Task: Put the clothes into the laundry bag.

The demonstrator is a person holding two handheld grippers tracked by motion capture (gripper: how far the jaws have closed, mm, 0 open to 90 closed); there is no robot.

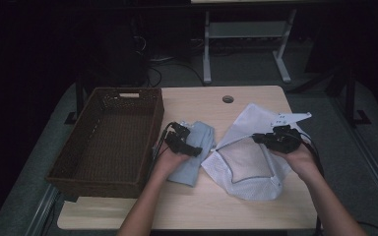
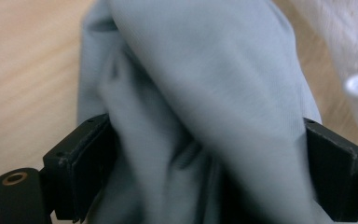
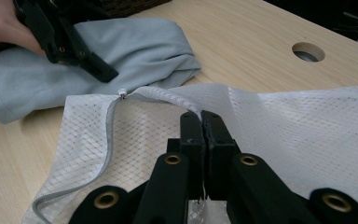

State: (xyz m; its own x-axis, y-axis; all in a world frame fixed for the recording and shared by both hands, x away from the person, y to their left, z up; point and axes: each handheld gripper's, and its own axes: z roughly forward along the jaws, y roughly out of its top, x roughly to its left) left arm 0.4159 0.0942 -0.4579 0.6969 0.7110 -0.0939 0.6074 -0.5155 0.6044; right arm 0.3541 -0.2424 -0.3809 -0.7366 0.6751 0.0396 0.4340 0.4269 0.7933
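Observation:
A grey-blue folded cloth (image 1: 193, 168) lies mid-table beside a white mesh zip bag (image 1: 248, 169). My left gripper (image 1: 191, 141) is down on the cloth's far part. In the left gripper view, its jaws (image 2: 205, 172) stand wide on either side of the bunched cloth (image 2: 200, 70), which fills the gap between them. My right gripper (image 1: 263, 139) is shut on the bag's zipper edge (image 3: 168, 95) and holds it a little off the table, so the mouth gapes. The jaws (image 3: 203, 123) show pressed together on the mesh (image 3: 307, 126). The cloth (image 3: 135, 42) lies just beyond the bag's corner.
A dark wicker basket (image 1: 128, 94) stands at the table's left, its wall close to my left hand. A cable hole (image 1: 228, 99) sits near the far edge. Bare wood (image 1: 202, 209) runs along the front. Table legs and cables lie on the floor behind.

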